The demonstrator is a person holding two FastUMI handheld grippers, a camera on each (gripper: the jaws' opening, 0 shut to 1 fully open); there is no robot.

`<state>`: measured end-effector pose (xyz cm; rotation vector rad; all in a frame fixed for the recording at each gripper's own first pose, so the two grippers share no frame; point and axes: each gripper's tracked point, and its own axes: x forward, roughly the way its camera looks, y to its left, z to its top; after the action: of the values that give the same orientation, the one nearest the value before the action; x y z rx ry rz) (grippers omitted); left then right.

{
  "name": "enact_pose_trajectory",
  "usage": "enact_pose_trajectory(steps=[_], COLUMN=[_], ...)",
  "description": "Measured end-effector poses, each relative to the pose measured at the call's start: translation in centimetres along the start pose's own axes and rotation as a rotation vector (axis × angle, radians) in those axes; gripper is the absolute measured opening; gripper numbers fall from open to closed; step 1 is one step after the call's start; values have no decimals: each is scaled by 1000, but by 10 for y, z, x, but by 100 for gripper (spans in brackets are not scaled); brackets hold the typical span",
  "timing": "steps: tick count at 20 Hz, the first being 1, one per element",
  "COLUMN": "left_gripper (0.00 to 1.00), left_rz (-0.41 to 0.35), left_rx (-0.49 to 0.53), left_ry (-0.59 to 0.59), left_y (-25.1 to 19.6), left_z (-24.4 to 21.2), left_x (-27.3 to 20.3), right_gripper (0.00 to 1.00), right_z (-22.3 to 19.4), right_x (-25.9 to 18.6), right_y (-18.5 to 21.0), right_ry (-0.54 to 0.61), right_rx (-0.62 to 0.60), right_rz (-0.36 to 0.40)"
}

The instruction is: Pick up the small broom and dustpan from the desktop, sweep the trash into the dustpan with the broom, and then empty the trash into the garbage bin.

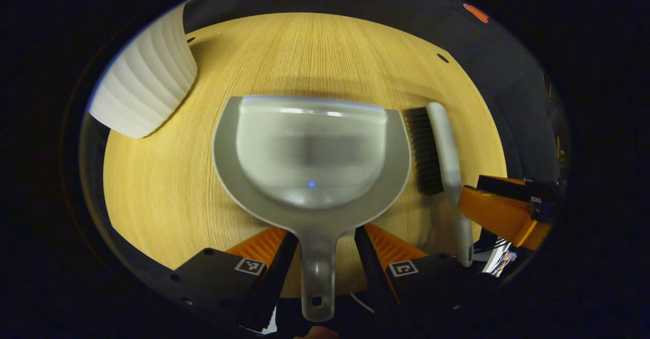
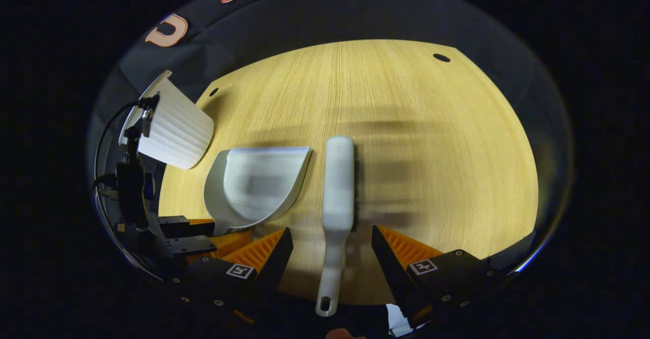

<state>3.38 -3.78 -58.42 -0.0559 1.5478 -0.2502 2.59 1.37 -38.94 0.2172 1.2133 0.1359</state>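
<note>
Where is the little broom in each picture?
Left gripper view: the broom lies right of centre, beside the dustpan, bristles facing it.
Right gripper view: the broom sits in the middle, handle between the open right gripper.
Shared landmark: the white ribbed bin, upper left in both.

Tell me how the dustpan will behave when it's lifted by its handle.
The dustpan looks like thin moulded plastic, so probably light and stiff. Its wide scoop sits far ahead of the narrow handle, so it may droop forward. The smooth handle could slip.
</note>
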Motion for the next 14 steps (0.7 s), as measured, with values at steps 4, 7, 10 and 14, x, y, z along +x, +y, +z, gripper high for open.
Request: enact_pose_trajectory(steps=[4,7,10,14], left_gripper=[76,96,98,98], left_rz=[49,80,83,118], left_rx=[49,96,97,115], left_ry=[-128,-296,-433,-678], left_y=[7,7,5,14], left_z=[17,58,76,96], left_x=[-29,-66,-89,-126], right_gripper=[95,95,96,95], right_z=[44,67,84,126], right_x=[-29,-50,-71,-113], right_y=[-7,-13,-15,-5], right_ry=[-192,-292,-371,-587], right_rx=[6,17,0,-21], right_rz=[-21,-34,-48,-27])
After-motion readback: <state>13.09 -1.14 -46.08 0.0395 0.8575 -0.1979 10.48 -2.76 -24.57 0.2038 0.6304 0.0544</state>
